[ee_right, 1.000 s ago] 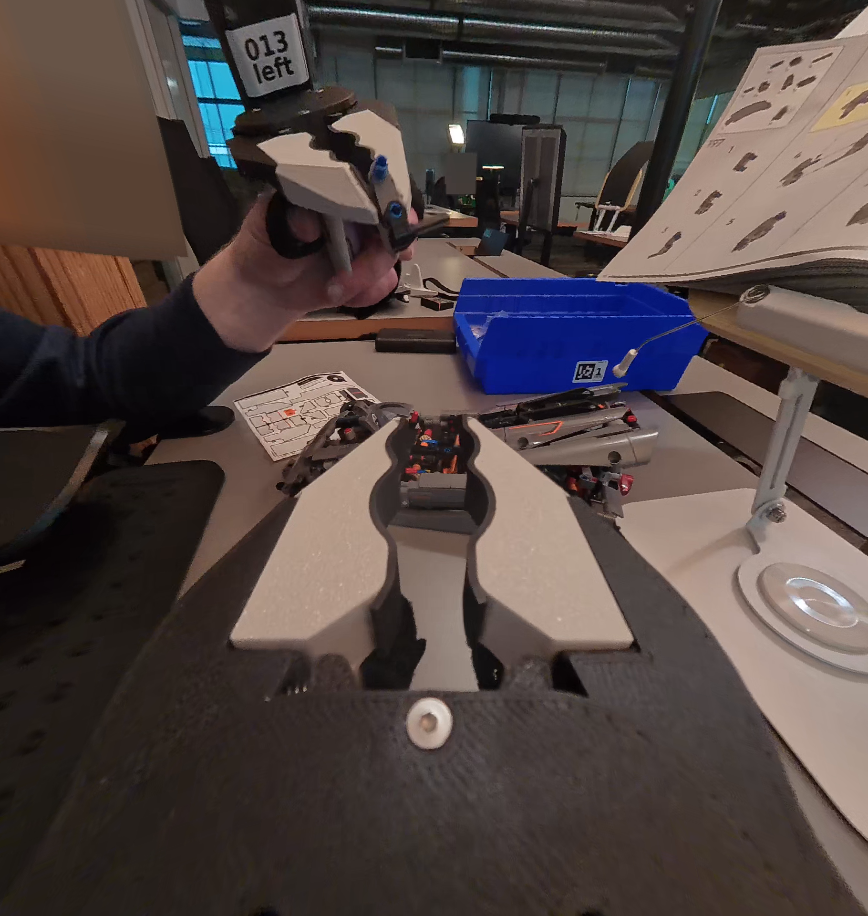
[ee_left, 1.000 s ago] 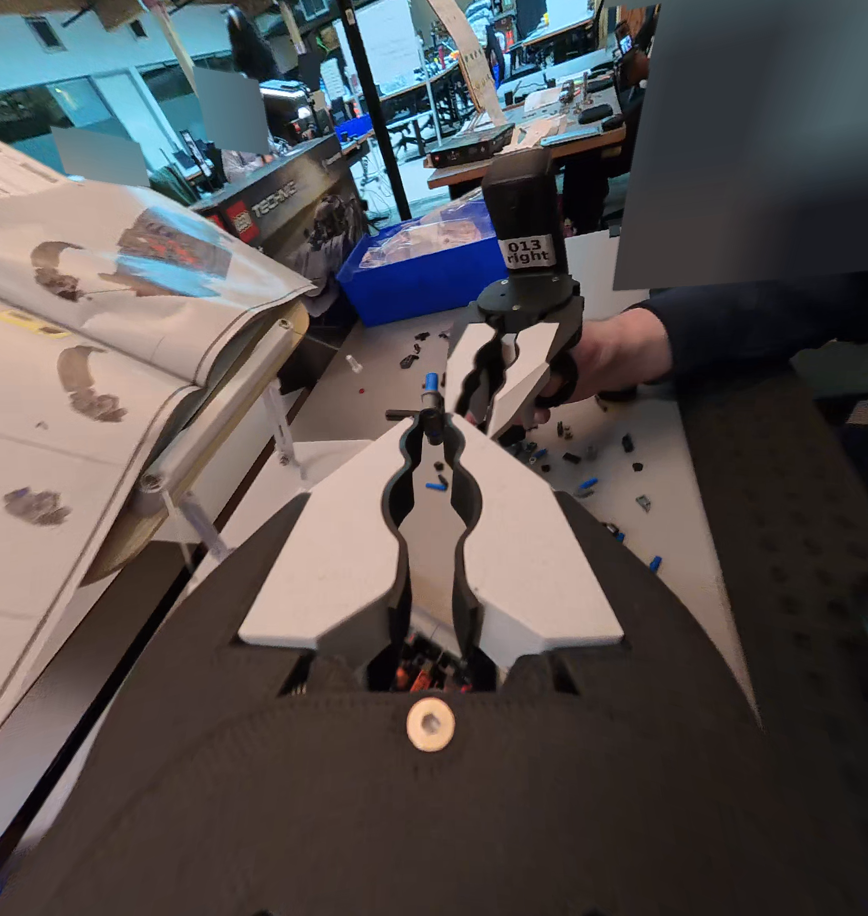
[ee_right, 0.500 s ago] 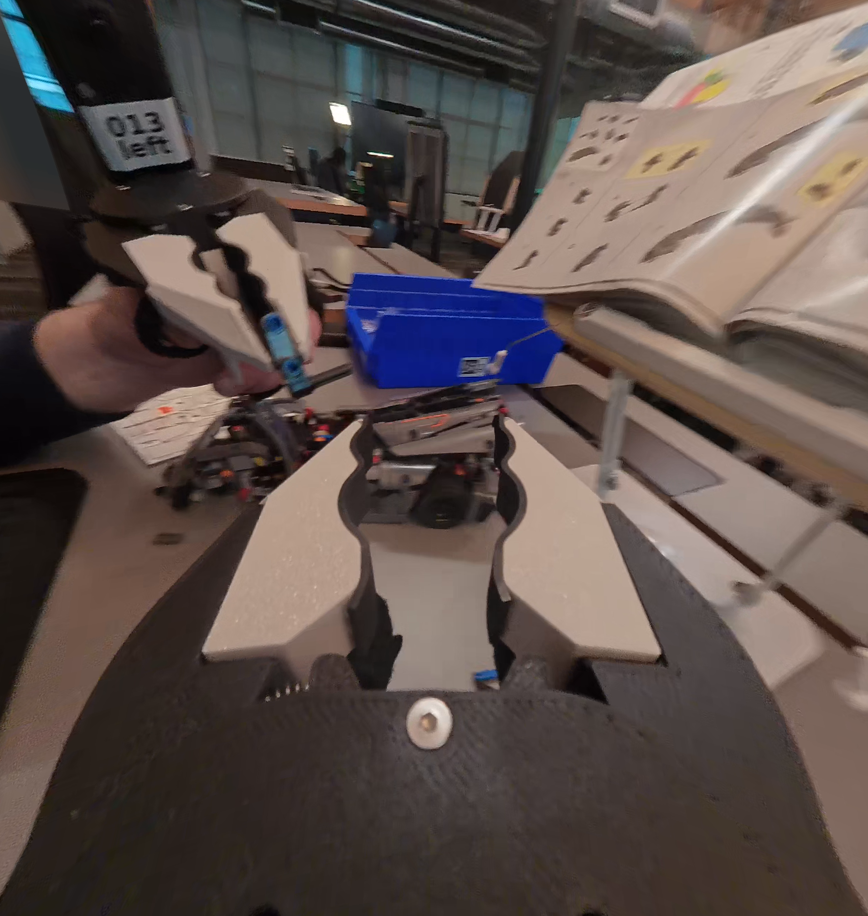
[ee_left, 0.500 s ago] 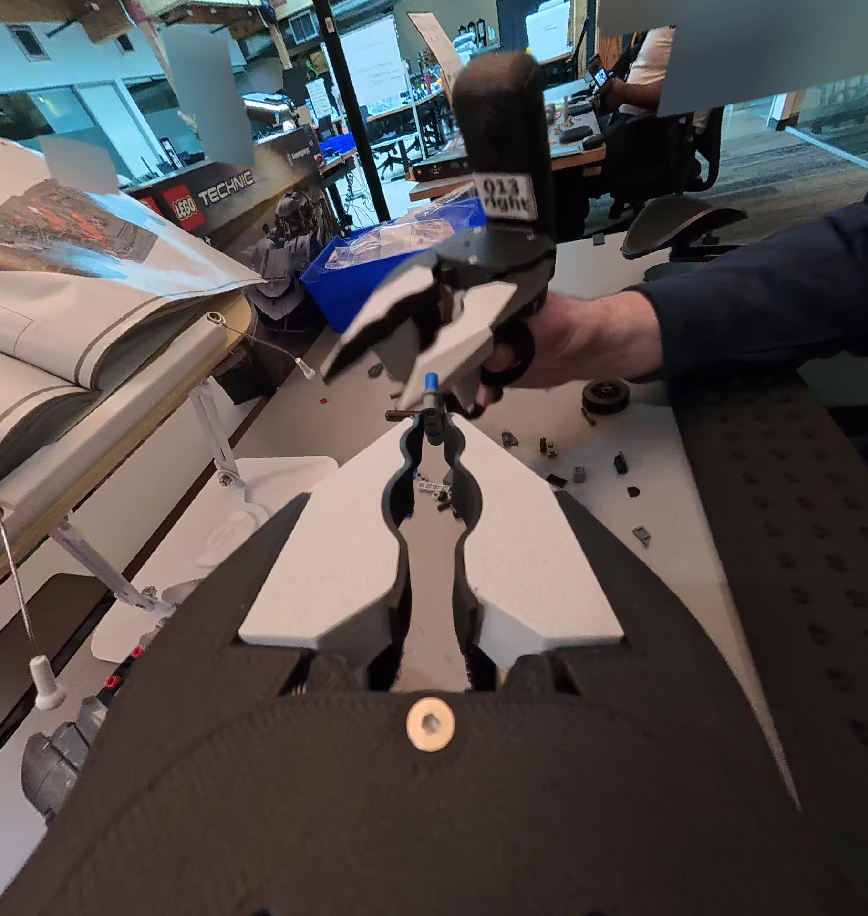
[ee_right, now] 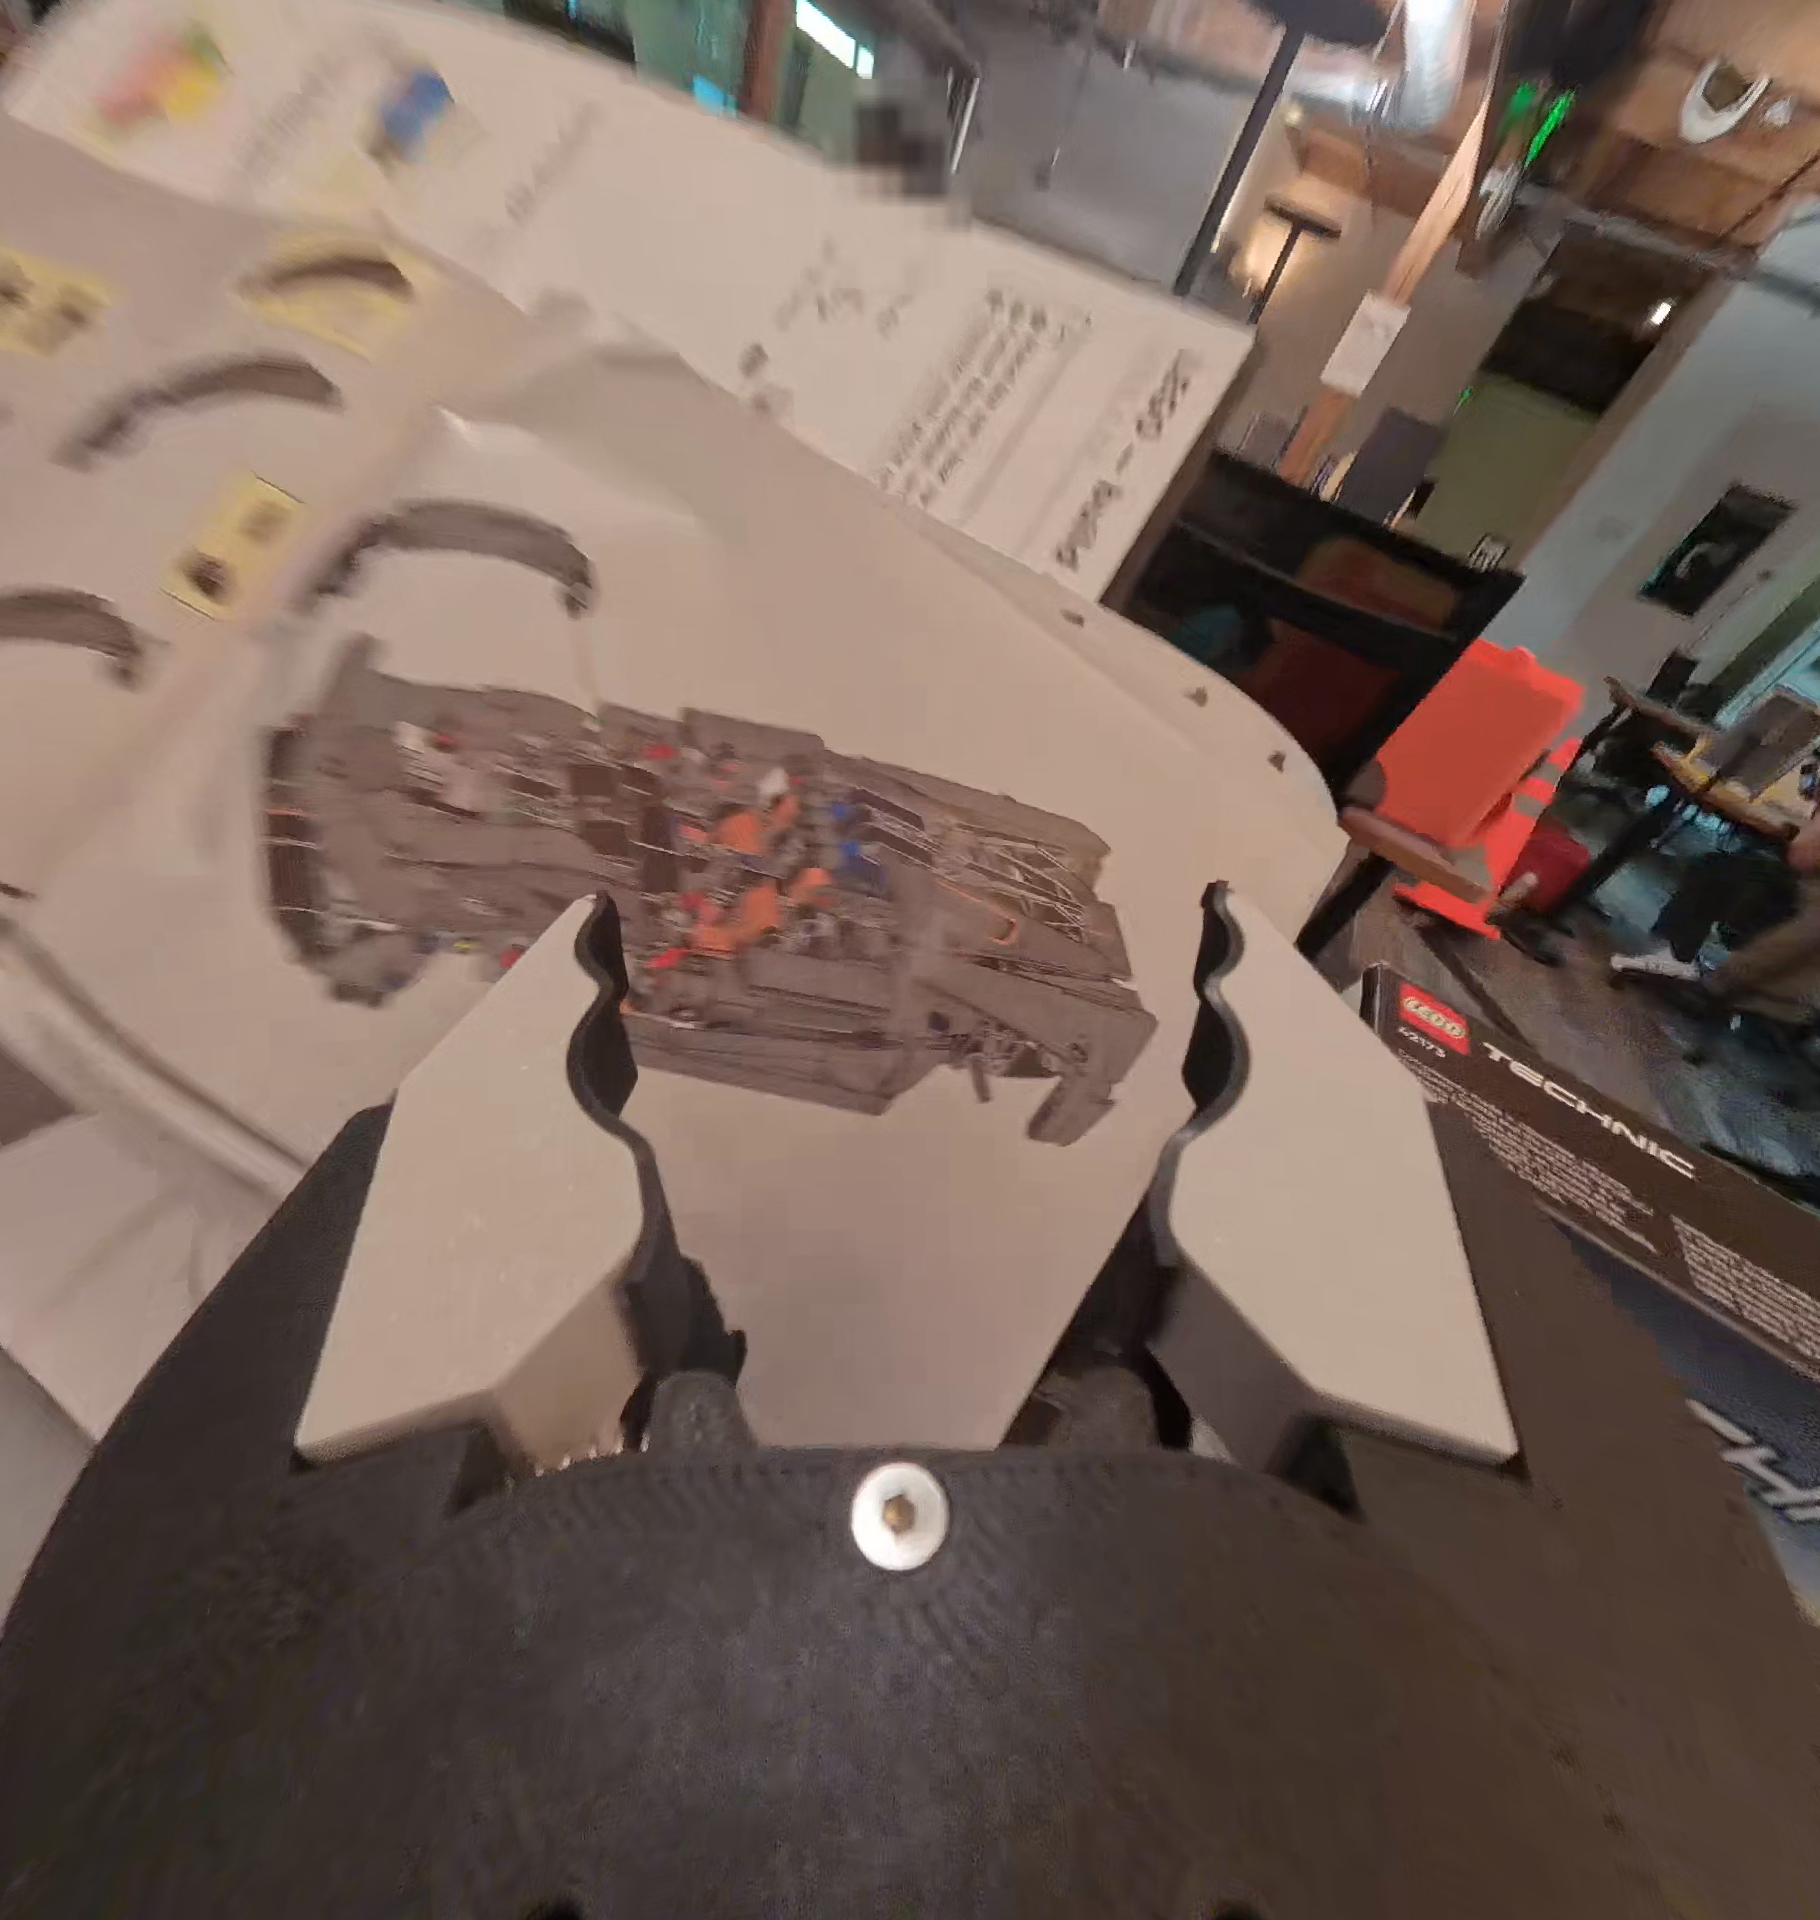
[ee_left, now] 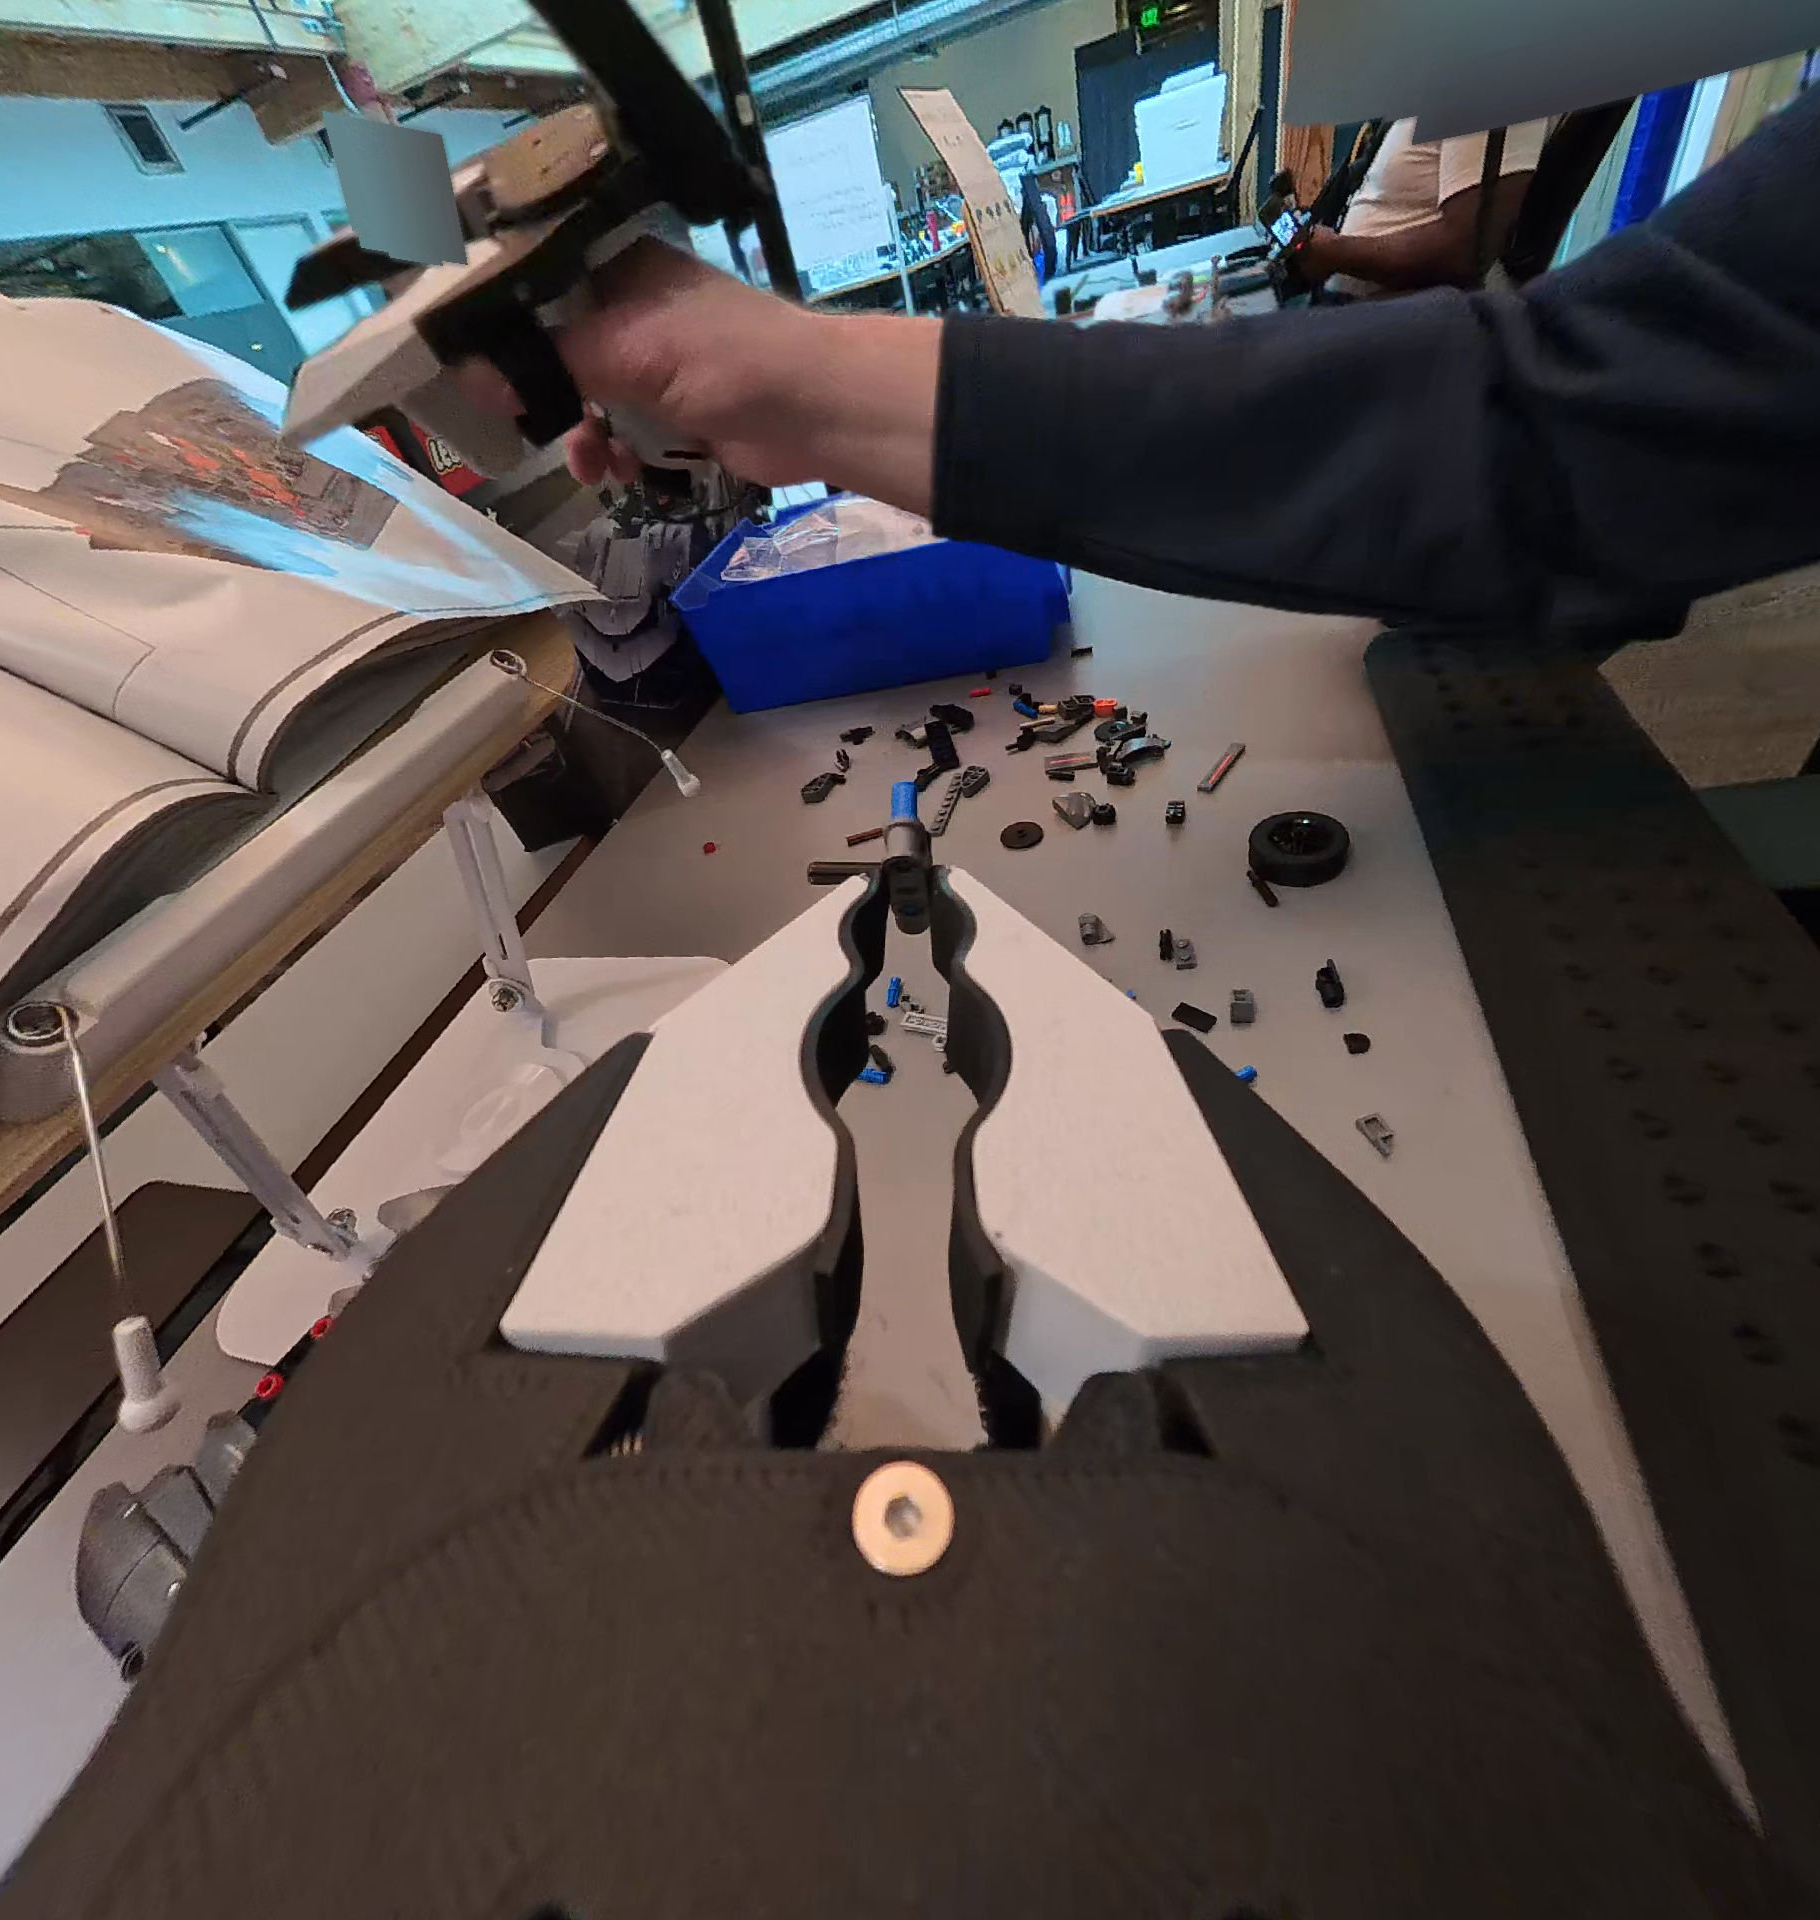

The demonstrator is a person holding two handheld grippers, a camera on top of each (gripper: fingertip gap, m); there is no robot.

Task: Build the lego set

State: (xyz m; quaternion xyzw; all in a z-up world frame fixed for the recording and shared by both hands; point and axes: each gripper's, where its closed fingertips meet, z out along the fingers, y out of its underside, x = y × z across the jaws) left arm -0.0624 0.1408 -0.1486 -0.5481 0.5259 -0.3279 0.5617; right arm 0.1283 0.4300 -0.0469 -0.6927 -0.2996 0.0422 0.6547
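While small pin assembly (ee_left: 906, 852) (grey connector, blue pin on top, black axle sticking out at 9 o'clock) is pinched at tips of left gripper (ee_left: 908, 902), jaws nearly closed on it, right gripper (ee_right: 901, 951) is held wide apart, empty, over instruction booklet (ee_right: 802, 644) at 10–11 o'clock. Loose parts (ee_left: 1072, 727) and black wheel (ee_left: 1298, 848) are scattered on table (ee_left: 1301, 1091) at 1 o'clock. Blue bin (ee_left: 875, 623) is seen at 12. Part-built grey model (ee_left: 137, 1548) is glimpsed at 8 o'clock. Build judged mid-way: many pieces unplaced, sub-assembly not yet fitted.

right tool (ee_right: 901, 935) wide apart | facing instruction book (ee_right: 677, 727) | set box (ee_right: 1612, 1195) right
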